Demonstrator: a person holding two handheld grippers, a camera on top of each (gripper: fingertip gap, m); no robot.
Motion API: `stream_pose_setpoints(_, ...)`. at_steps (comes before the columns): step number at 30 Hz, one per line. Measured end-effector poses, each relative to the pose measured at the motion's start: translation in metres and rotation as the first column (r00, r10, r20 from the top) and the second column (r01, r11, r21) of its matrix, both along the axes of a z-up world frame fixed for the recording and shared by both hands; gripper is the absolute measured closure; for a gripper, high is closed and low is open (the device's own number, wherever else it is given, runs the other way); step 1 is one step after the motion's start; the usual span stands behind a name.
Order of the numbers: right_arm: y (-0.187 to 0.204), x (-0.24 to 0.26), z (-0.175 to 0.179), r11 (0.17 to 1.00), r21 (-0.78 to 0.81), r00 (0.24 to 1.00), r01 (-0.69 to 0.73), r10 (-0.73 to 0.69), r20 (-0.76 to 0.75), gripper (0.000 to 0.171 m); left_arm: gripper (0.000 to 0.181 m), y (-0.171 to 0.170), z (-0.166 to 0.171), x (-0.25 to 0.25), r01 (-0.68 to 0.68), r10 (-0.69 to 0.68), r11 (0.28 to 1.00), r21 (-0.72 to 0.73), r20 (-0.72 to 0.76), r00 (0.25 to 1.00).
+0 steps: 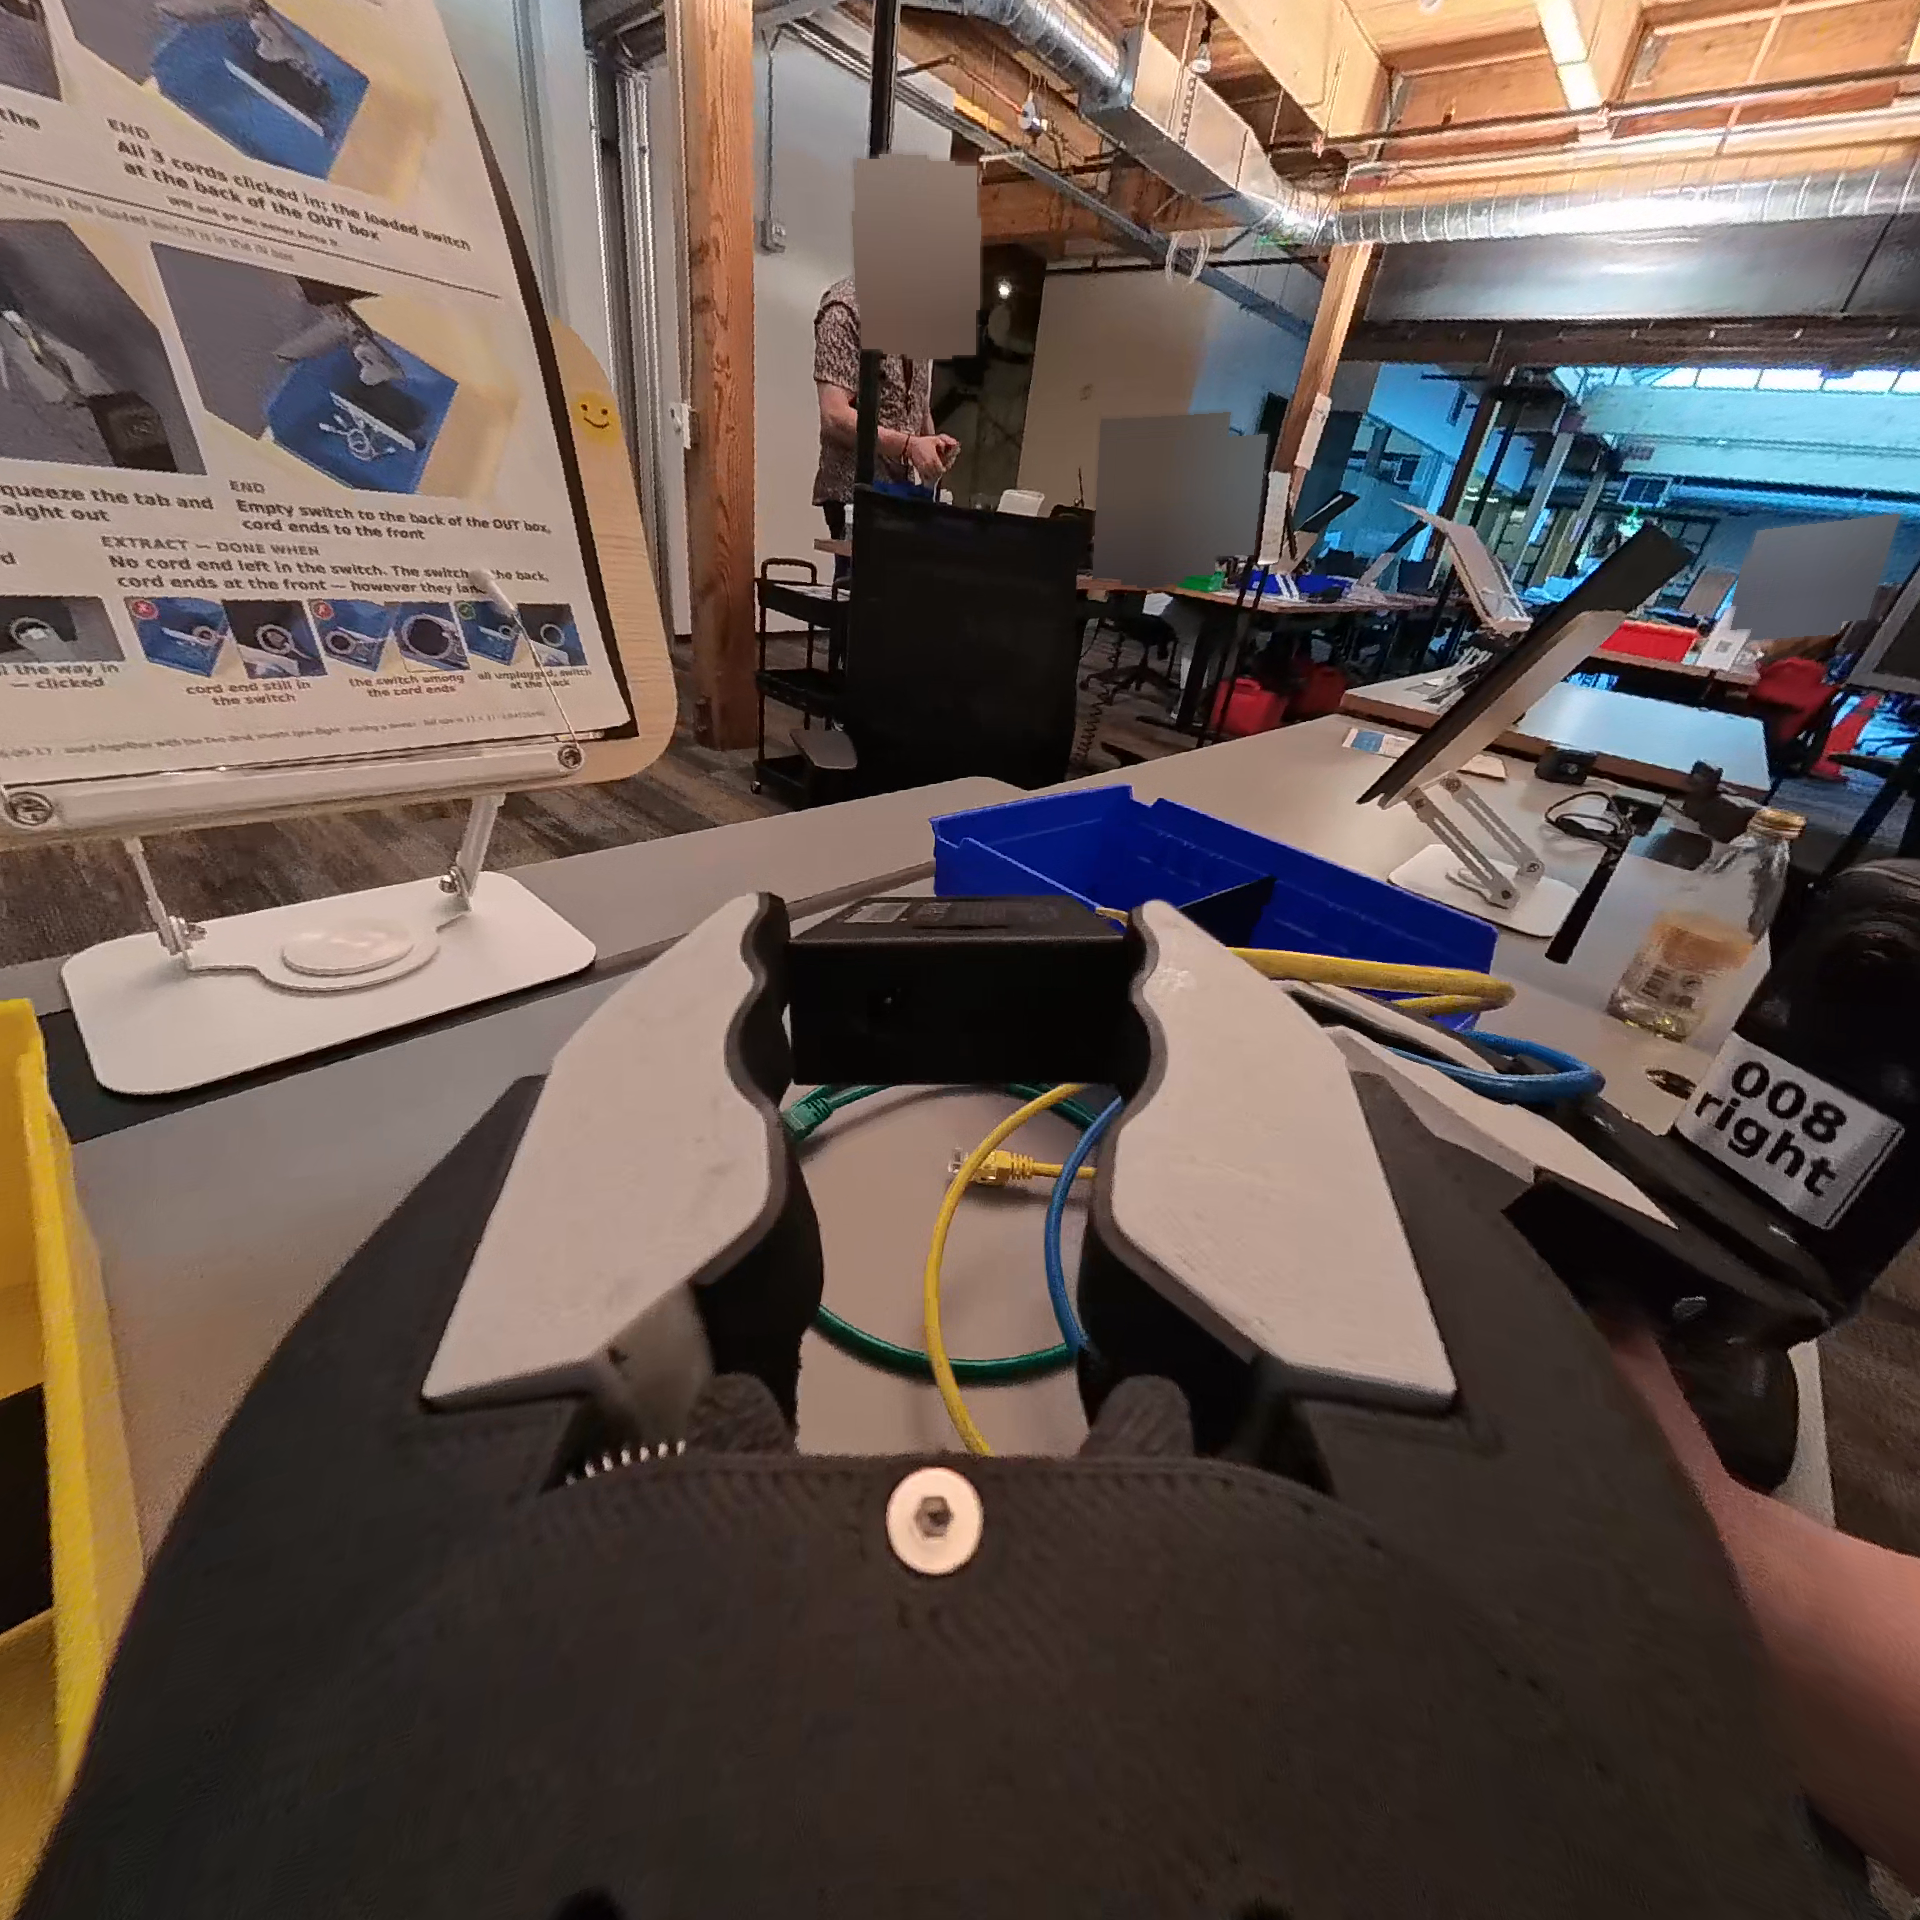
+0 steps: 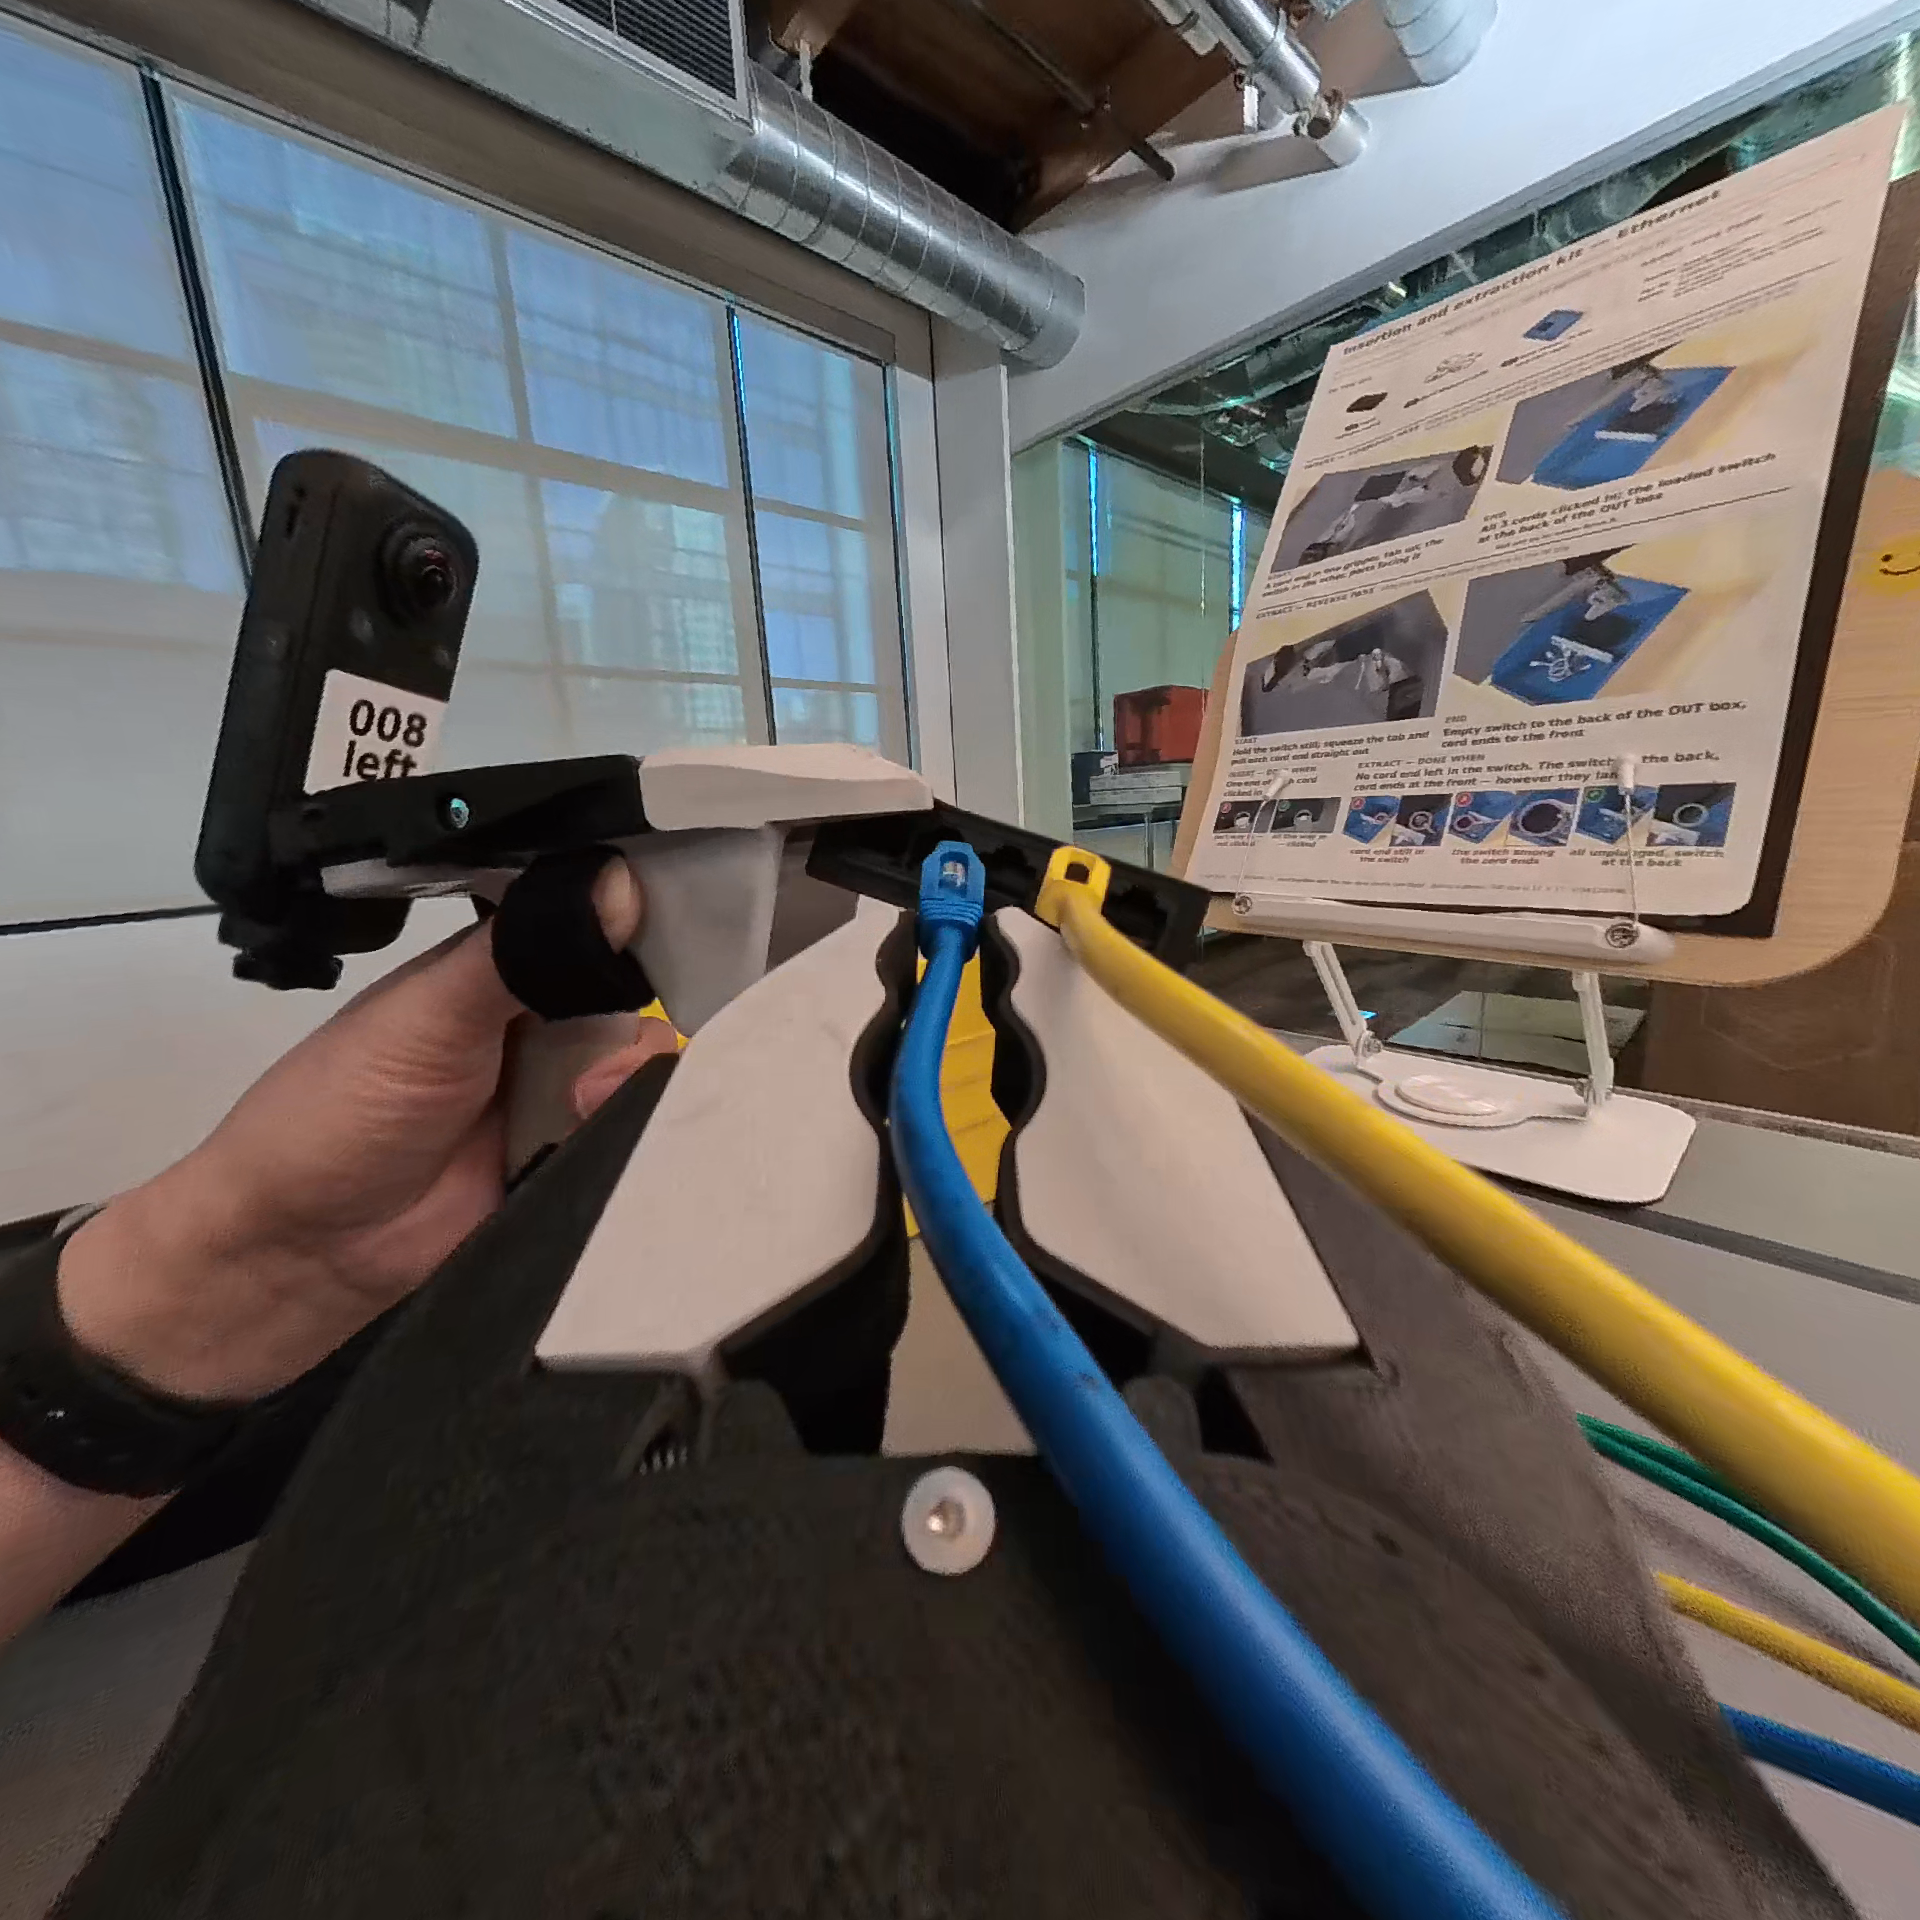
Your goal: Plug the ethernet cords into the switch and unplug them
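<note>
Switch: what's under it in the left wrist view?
Under the switch, held in the left gripper, lie loops of green cord, yellow cord and blue cord on the table. The switch covers the loops' far side.

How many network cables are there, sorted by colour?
Blue cable: 1, plugged into the black switch
Yellow cable: 1, plugged into the switch
Green cable: 1, its plug loose on the table
Total: 3
</note>
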State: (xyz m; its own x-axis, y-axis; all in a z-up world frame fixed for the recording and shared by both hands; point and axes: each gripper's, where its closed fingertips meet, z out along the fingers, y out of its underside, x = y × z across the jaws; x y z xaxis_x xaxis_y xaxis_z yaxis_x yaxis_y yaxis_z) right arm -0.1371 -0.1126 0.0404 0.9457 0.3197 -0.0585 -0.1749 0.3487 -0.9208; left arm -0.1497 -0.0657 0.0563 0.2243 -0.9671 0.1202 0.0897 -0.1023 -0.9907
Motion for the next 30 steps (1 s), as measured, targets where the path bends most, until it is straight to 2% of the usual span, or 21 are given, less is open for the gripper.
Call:
stream_pose_setpoints(6,-0.001,-0.002,0.002,1.0,0.004,0.999,-0.026,0.026,-0.024,0.159,0.121,-0.001,-0.002,0.003,-0.005,0.005,1.0,0.0,0.008,1.0)
stream_pose_setpoints(15,-0.002,0.001,0.002,1.0,-0.012,1.0,0.011,-0.011,-0.018,0.159,0.121,-0.005,0.0,0.004,0.027,-0.028,0.999,0.031,0.061,0.998)
stream_pose_setpoints(20,-0.01,-0.003,0.009,0.998,0.028,0.994,0.052,-0.054,0.091,0.159,0.121,-0.015,0.007,0.0,0.072,-0.082,0.991,0.113,0.088,0.993)
stream_pose_setpoints(27,-0.018,-0.009,0.014,0.994,0.073,0.964,0.088,-0.103,0.245,0.159,0.121,-0.026,0.01,-0.005,0.131,-0.144,0.962,0.239,0.037,0.989)
stream_pose_setpoints(30,-0.023,-0.01,0.018,0.993,0.093,0.959,0.077,-0.099,0.264,0.159,0.122,-0.033,0.01,-0.01,0.176,-0.185,0.941,0.288,0.002,0.983)
